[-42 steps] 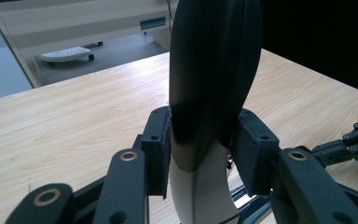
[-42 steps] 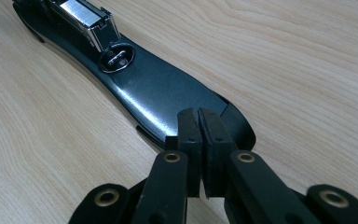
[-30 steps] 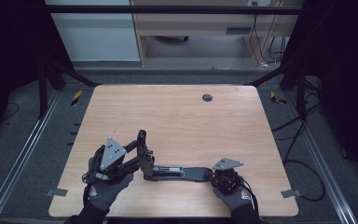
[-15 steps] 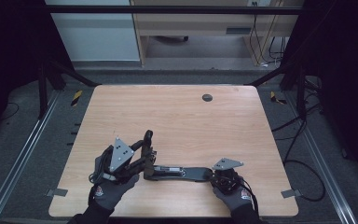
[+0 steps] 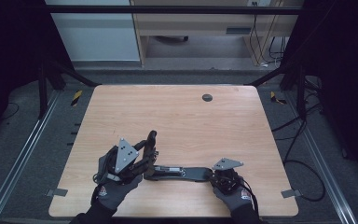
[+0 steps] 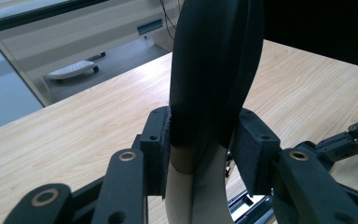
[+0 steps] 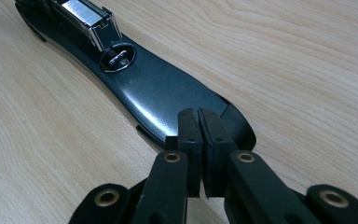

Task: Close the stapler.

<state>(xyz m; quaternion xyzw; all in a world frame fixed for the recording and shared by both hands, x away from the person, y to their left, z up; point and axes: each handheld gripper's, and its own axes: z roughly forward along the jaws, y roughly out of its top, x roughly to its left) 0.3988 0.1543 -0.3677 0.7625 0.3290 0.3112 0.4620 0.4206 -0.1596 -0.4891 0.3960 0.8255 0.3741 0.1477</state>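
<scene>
The left gripper (image 5: 145, 150) clamped the raised top arm (image 6: 214, 70) of an opened black stapler (image 5: 179, 172), tilting it upward and far. The right gripper (image 5: 220, 176), jaws pressed together, pinned the base's (image 7: 163, 93) right end; the base lay left-right near the table's (image 5: 191, 116) near edge.

One opened stapler (image 5: 177, 171), two tongs, left (image 5: 145, 154) and right (image 5: 216, 176), one table (image 5: 191, 121).

The table (image 5: 177, 116) is topped with pale wood of visible grain and a smooth, matt finish. The stapler's base (image 7: 163, 93) is seen as dark, smooth material with a soft sheen, and its staple channel (image 7: 86, 14) as bright, shiny metal. Its raised arm (image 6: 214, 60) is matt black. The fingers (image 6: 254, 149) are faced with rough, matt black pads.
</scene>
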